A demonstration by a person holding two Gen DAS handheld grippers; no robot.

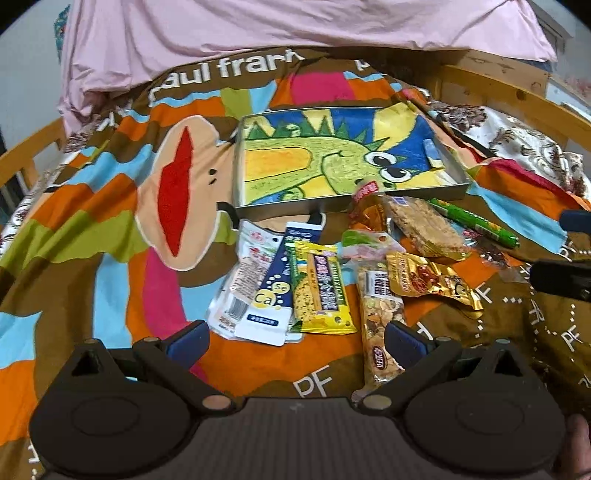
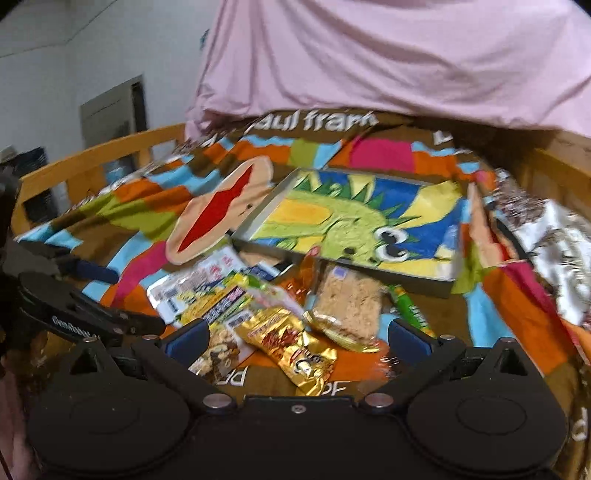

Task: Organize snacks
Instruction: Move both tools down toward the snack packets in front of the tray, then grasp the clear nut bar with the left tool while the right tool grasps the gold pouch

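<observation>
A pile of snack packets lies on a colourful blanket in front of a metal tray (image 1: 424, 194) lined with a dinosaur-print cloth. In the left wrist view I see a yellow-green bar packet (image 1: 321, 291), a white-blue sachet (image 1: 269, 295), a nut bar (image 1: 380, 325), a gold packet (image 1: 428, 280), a crispy rice bar (image 1: 424, 225) and a green stick (image 1: 476, 221). My left gripper (image 1: 295, 343) hovers open just before the pile, holding nothing. My right gripper (image 2: 297, 341) is open over the gold packet (image 2: 295, 350), with the rice bar (image 2: 351, 306) beyond. The tray (image 2: 439, 286) holds no snacks.
A pink sheet (image 1: 295, 26) hangs behind the blanket. A wooden bed rail (image 1: 509, 92) runs round the edges, with a floral cloth (image 1: 528, 147) at the right. The other gripper shows at the left edge of the right wrist view (image 2: 74, 314).
</observation>
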